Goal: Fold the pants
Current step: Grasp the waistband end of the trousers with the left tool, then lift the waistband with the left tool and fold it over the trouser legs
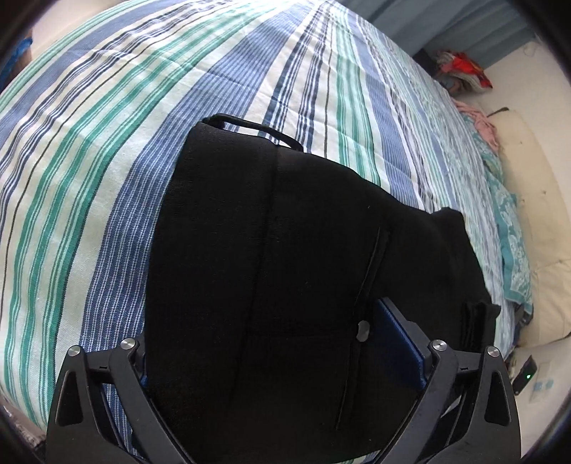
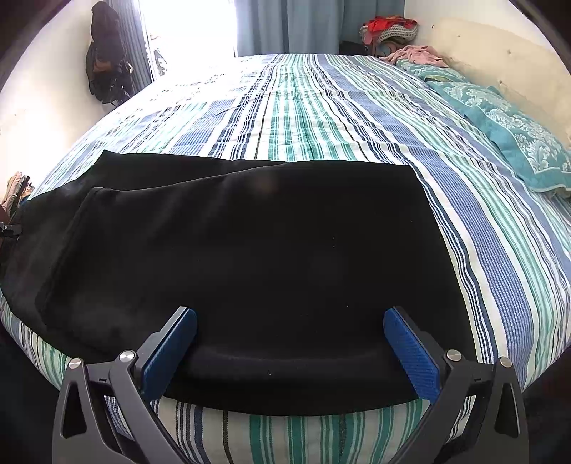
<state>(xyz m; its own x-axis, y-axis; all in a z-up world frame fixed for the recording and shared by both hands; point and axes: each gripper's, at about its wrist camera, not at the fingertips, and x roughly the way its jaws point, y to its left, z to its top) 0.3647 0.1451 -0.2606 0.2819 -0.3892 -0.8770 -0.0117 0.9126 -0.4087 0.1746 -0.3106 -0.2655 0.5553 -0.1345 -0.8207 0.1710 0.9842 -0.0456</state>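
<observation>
Black pants (image 2: 249, 242) lie folded on the striped bedspread (image 2: 321, 117) near the bed's front edge. In the right wrist view my right gripper (image 2: 289, 342) is open, its blue pads (image 2: 410, 357) spread either side of the rounded fold at the pants' near edge, not closed on it. In the left wrist view the pants (image 1: 285, 267) fill the middle, waistband end with a button (image 1: 363, 330) close to the camera. My left gripper (image 1: 282, 342) is open wide, the cloth lying between its fingers; the left pad is hidden by the cloth, the right blue pad (image 1: 396, 339) shows.
A teal patterned pillow (image 2: 517, 139) lies at the bed's right side by a cream headboard (image 2: 499, 60). Clothes are piled at the far corner (image 2: 389, 28). Dark bags hang on the left wall (image 2: 105, 57). Curtains and a bright window stand behind the bed.
</observation>
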